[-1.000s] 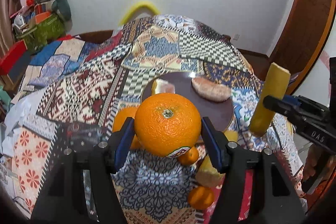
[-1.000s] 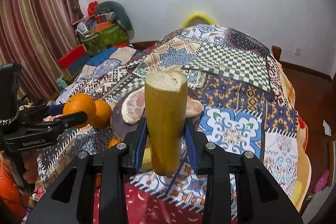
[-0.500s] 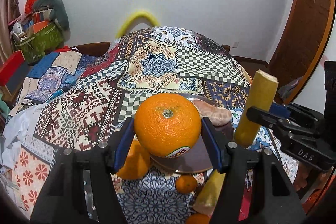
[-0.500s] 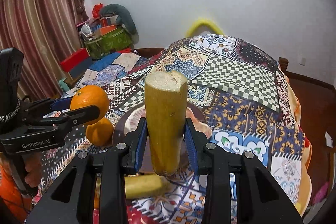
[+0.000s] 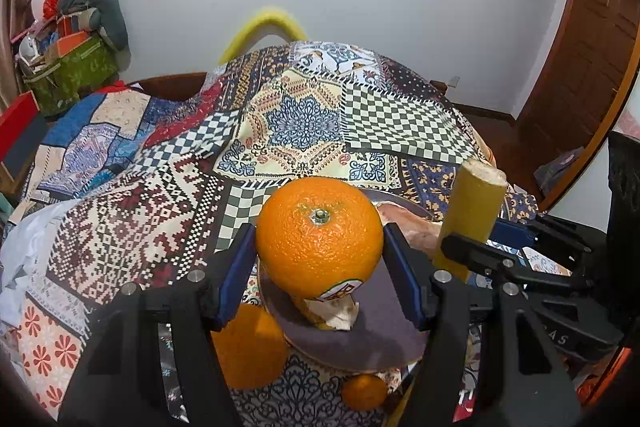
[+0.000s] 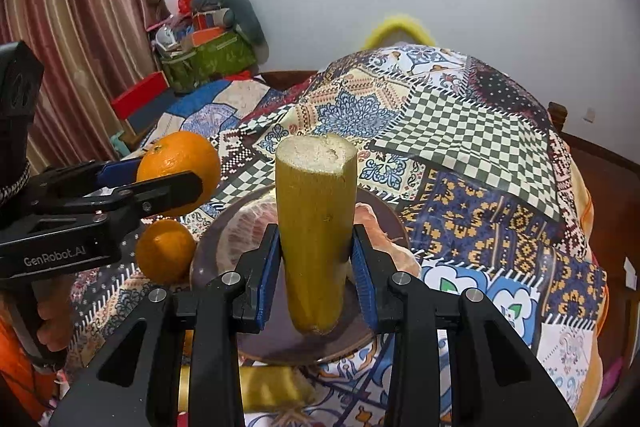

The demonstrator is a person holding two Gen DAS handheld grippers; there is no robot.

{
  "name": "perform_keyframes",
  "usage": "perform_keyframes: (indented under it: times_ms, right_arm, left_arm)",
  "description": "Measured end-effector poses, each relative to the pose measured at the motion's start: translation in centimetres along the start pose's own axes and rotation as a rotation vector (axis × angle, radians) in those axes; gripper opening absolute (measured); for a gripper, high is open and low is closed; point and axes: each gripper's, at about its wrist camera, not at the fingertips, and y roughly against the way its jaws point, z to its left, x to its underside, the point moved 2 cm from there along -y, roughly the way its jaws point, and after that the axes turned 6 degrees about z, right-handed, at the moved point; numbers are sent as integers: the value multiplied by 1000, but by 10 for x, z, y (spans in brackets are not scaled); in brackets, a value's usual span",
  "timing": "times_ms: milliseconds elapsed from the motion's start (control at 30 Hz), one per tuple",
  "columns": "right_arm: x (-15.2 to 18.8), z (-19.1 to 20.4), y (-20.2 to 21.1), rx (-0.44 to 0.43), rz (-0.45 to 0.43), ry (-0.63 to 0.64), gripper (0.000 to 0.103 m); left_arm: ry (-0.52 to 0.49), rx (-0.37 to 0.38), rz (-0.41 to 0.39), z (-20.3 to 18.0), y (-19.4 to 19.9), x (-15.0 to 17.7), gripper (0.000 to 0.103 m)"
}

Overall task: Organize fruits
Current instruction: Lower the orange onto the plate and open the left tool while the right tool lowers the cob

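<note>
My left gripper (image 5: 320,267) is shut on a large orange (image 5: 319,237) with a sticker, held above the near edge of a dark round plate (image 5: 360,339). My right gripper (image 6: 316,267) is shut on a yellow banana piece (image 6: 316,227) with a cut top, held upright over the same plate (image 6: 288,343). Peeled citrus segments (image 6: 248,223) lie on the plate, and a peeled fruit piece (image 5: 332,313) sits under the orange. The banana piece (image 5: 472,211) and the right gripper show at the right of the left wrist view; the orange (image 6: 180,167) shows at the left of the right wrist view.
A second orange (image 5: 248,347) and a small tangerine (image 5: 364,391) lie on the patchwork cloth (image 5: 300,123) beside the plate. Another banana piece (image 6: 260,387) lies below the plate. A chair (image 6: 144,103) and clutter stand at the far left.
Both grippers have moved forward and lower with their fruit, so the plate now sits right under them. The orange and banana piece stay gripped.
</note>
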Motion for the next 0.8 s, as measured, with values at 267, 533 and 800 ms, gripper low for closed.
perform_keyframes:
  times_ms: [267,533,800]
  right_arm:
    - [-2,-4,-18,-14,41,5,32]
    - [-5,-10,-33,-30,69,-3,32]
    - [-8,-11,-41,-38,77,0,32]
  left_arm:
    - [10,2,39,4,-23,-1,63]
    - [12,21,87,3,-44,-4,63]
    - [29,35,137,4,-60,-3,63]
